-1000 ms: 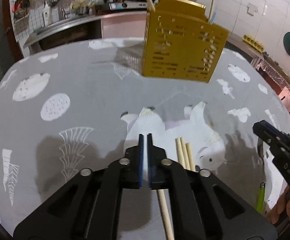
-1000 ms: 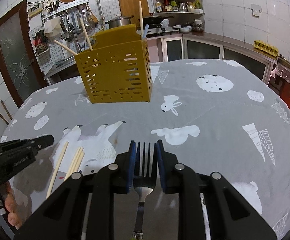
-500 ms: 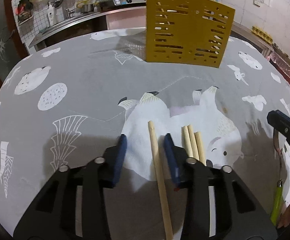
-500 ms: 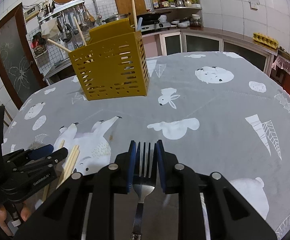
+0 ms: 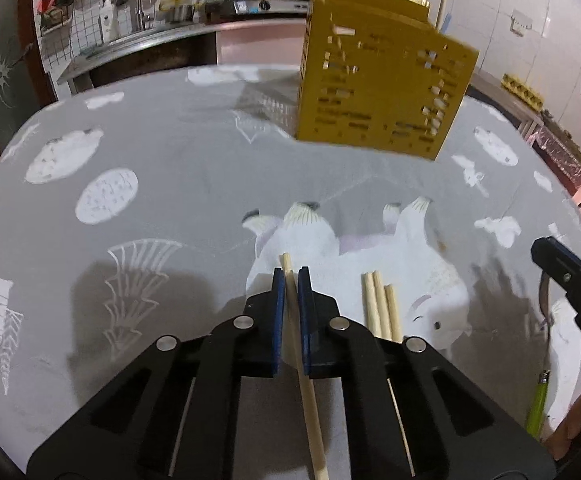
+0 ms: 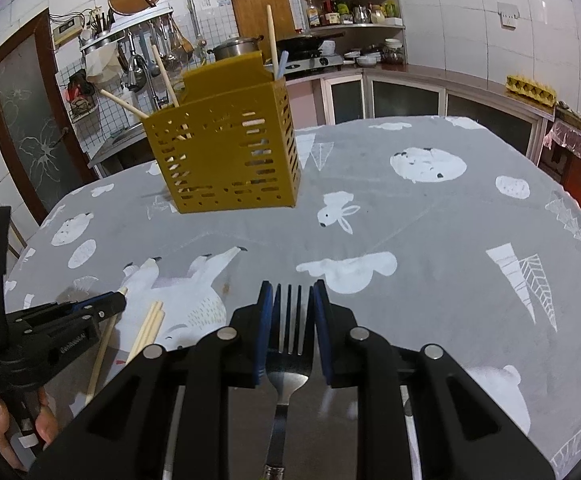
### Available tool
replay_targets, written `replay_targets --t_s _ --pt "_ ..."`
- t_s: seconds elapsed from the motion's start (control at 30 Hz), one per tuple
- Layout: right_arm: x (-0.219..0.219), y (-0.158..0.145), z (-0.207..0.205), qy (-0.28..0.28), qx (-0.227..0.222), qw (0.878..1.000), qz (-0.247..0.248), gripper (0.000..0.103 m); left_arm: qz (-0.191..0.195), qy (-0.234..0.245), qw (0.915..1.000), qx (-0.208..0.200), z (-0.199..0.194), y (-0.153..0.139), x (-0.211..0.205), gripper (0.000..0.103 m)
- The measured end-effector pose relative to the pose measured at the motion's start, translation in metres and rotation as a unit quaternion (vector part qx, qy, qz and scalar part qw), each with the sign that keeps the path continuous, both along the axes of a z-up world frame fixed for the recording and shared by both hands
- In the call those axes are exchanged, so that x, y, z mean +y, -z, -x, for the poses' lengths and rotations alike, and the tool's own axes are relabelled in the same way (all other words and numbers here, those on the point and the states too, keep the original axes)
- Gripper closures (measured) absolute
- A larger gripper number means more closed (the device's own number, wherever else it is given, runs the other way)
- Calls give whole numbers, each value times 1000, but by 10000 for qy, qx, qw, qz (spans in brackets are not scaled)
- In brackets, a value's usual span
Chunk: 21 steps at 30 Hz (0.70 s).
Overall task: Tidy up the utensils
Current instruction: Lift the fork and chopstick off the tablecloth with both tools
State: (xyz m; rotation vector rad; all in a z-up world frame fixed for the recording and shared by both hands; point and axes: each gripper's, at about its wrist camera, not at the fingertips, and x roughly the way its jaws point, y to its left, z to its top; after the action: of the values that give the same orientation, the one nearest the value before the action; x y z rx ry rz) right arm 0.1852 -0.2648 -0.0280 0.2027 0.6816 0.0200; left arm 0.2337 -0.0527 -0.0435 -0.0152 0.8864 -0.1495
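Table [image 6: 430,216]: grey animal-print cloth.
Caddy [image 6: 226,152]: yellow, slotted, upright at far side of table; chopsticks and blue handle stand in it.
Left gripper [image 5: 290,280]: blue pads clamped on one chopstick [image 5: 306,392], tip poking just past pads.
Right gripper [image 6: 289,300]: pads pinched on fork [image 6: 289,344], tines forward, handle trailing back.
Loose chopsticks [image 5: 378,308]: three, side by side on cloth, just right of left gripper.

A pale wooden chopstick [image 5: 295,316] and a steel fork [image 6: 289,344] are each clamped; three chopsticks [image 5: 378,304] lie together before the upright yellow slotted caddy [image 6: 226,152].
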Motion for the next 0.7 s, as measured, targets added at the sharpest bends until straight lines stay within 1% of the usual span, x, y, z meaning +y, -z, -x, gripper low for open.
replay_targets --t_s 0.03,0.1,0.23,0.3,0.33,0.4,0.47,0.5,0.53,0.57,0.6,0.63,0.7 --pt "0 -2 1 0 -39 10000 5 82 9 -3 10000 -71 2 -4 1 103" --pt "-1 -8 2 10 -133 9999 5 82 49 22 9995 -307 7 -18 3 103" --pt "-1 -19 5 6 -326 9995 34 82 11 123 9966 -815 19 -45 1 103" --pt "0 -23 5 -21 -358 9993 50 82 51 170 9967 -791 19 -51 3 103" --pt "0 -24 5 -33 -369 9993 52 82 106 188 9974 -689 17 -51 4 103" --pt "1 -24 4 -45 -372 9993 62 82 169 170 9982 -549 13 -47 8 103" --pt "1 -21 3 -51 -341 9994 55 82 126 134 9989 -437 10 -37 10 103" --pt "1 -19 2 -50 -314 9995 40 82 93 120 9992 -379 9 -32 10 99" --pt "0 -16 1 -46 -285 9996 22 82 33 98 9995 -307 8 -25 9 89" --pt "0 -14 0 -41 -269 9996 12 82 -21 76 9996 -280 9 -20 9 83" --pt "-2 -13 0 -30 -251 9997 -11 82 -106 45 9996 -263 10 -14 7 71" --pt "-2 -12 -1 -25 -237 9997 -35 82 -156 32 9995 -263 11 -11 6 66" --pt "-5 -10 -1 -9 -230 9997 -92 82 -280 77 9994 -204 11 -2 4 66"
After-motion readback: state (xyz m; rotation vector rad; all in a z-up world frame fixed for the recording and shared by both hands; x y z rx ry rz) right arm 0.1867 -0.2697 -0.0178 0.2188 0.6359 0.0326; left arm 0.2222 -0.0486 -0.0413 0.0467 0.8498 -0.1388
